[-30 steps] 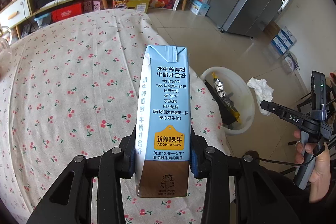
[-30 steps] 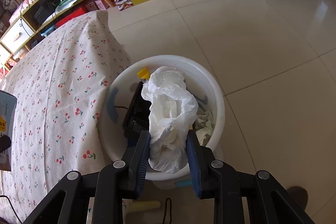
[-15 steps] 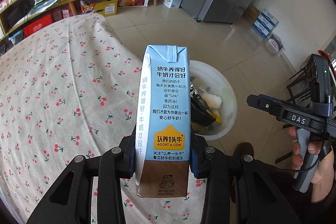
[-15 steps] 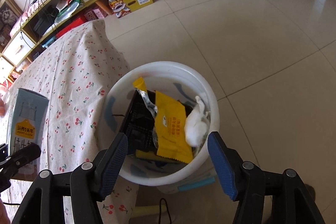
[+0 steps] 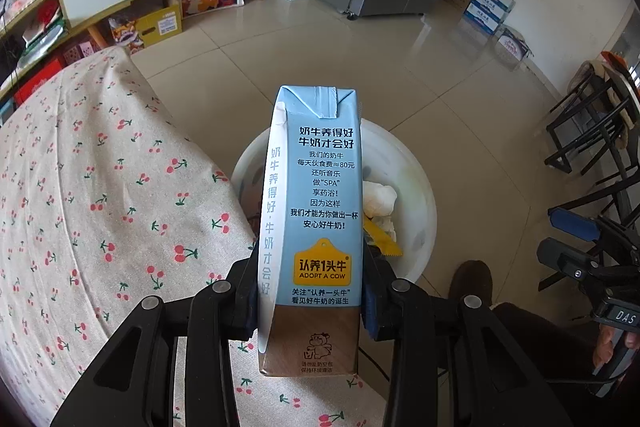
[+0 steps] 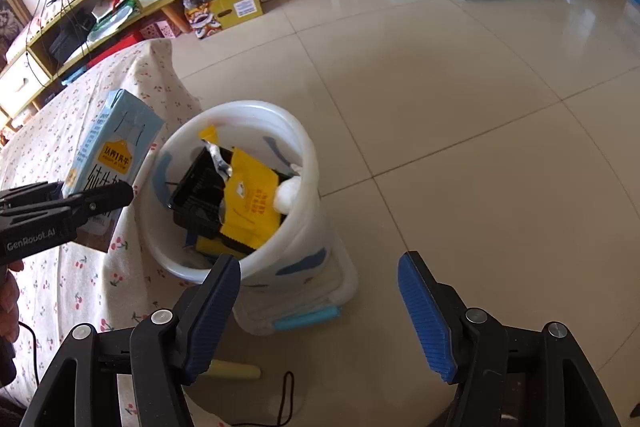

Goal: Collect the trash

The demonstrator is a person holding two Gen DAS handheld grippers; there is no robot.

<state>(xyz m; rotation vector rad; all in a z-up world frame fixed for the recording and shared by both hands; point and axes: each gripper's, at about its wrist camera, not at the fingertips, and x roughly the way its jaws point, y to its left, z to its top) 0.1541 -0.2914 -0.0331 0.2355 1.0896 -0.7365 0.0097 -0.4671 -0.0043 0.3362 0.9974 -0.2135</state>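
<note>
So over on the left, the left gripper (image 5: 310,301) is clamped on a blue milk carton (image 5: 316,227), pinching its lower half just above the brown base, with the carton upright out past the fingertips. Straight ahead of it and below sits the white trash bucket (image 6: 308,163), already holding a yellow wrapper (image 6: 250,203), a black tray (image 6: 198,187) and a tissue wad (image 5: 378,201). My guess: the carton's empty, so it's light and a bit crushable, with slick coated sides; flat faces low down seem the right grip. Off to the right, the right gripper (image 6: 320,311) hangs spread wide, holding nothing, bucket just ahead-left of it.
</note>
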